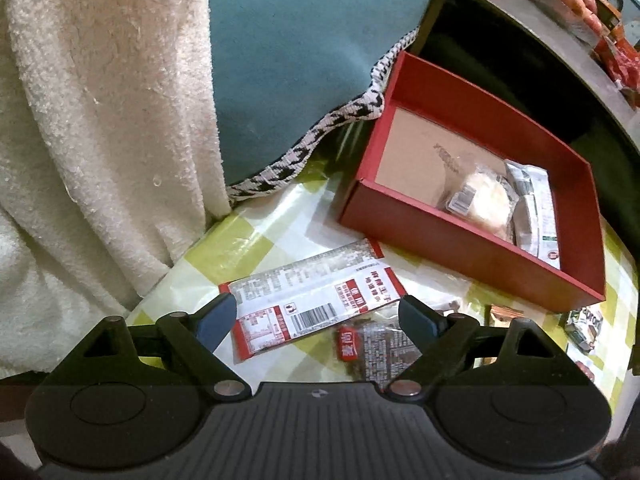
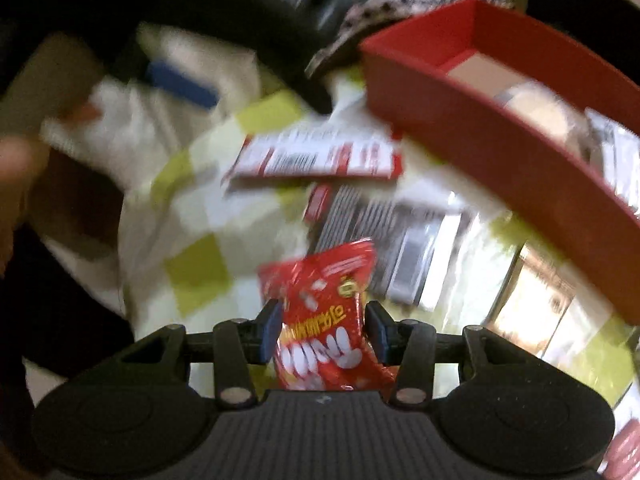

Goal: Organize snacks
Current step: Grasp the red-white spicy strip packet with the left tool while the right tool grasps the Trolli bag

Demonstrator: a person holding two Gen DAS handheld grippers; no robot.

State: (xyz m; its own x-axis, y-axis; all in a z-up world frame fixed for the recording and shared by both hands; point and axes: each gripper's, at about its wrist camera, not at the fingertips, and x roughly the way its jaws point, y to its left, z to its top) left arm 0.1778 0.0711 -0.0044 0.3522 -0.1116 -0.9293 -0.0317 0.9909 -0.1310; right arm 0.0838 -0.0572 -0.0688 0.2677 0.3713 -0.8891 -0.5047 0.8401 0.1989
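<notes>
two grippers are working over the checkered bench (image 1: 256,240). at left a cream towel (image 1: 92,120) is draping beside a teal cushion (image 1: 296,52). the left gripper (image 1: 316,316), fingers spread wide w/ nothing pinched, is hovering over a red-and-white flat packet (image 1: 316,292) and a dark packet (image 1: 380,352). further right, the red box (image 1: 460,244) is holding wrapped snacks (image 1: 484,200). the right gripper (image 2: 324,328), fingers pinching a red snack bag (image 2: 328,312), is hanging above the bench near the box.

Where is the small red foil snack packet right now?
In the right wrist view, the small red foil snack packet is clamped in the right gripper, held above the green-checked tablecloth, left of the red cardboard box.
</notes>
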